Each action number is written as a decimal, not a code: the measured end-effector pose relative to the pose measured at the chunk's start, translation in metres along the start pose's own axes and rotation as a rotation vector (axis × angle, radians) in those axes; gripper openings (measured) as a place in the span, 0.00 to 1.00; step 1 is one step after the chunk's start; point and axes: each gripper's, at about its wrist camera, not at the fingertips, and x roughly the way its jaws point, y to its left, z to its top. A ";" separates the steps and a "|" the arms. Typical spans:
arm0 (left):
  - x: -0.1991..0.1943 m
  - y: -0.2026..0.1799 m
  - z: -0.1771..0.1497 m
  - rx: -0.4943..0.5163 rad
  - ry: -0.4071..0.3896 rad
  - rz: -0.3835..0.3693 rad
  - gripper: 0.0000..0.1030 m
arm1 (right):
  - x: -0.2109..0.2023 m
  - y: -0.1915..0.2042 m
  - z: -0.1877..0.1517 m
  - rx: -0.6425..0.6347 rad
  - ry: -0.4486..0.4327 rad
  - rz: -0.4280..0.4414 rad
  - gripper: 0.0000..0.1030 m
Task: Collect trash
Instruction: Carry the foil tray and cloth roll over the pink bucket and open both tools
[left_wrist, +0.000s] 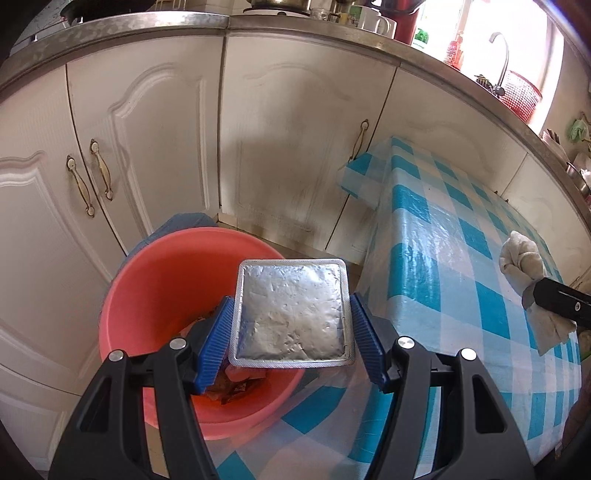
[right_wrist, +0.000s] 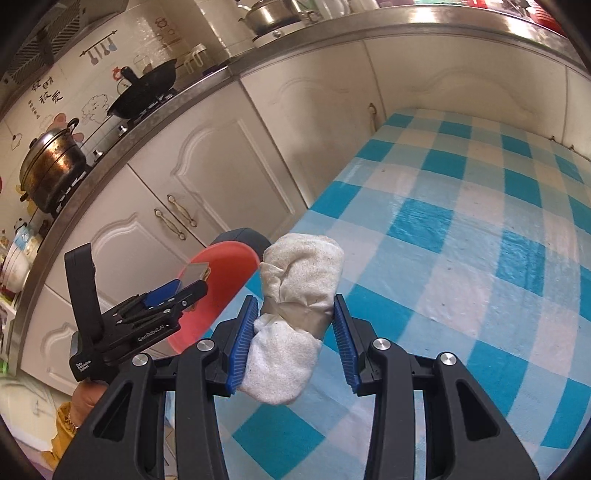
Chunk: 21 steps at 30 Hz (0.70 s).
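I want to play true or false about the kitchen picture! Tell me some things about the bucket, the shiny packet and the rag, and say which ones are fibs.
1. The left hand-held gripper holds a shiny foil packet. True.
2. The packet already lies at the bottom of the bucket. False: it is still clamped in the gripper above the bucket.
3. The bucket is blue. False: it is pinkish red.
4. The right hand-held gripper holds a bunched whitish rag. True.
5. The bucket has nothing in it. False: some brownish trash sits at the bottom.
6. The tablecloth has blue and white checks. True.
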 end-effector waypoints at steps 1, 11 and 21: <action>0.000 0.004 0.000 -0.008 0.000 0.004 0.62 | 0.004 0.007 0.002 -0.014 0.005 0.008 0.41; 0.000 0.054 0.001 -0.099 -0.007 0.076 0.62 | 0.046 0.070 0.023 -0.140 0.057 0.087 0.42; 0.009 0.083 -0.003 -0.152 0.015 0.116 0.62 | 0.090 0.107 0.033 -0.194 0.111 0.142 0.42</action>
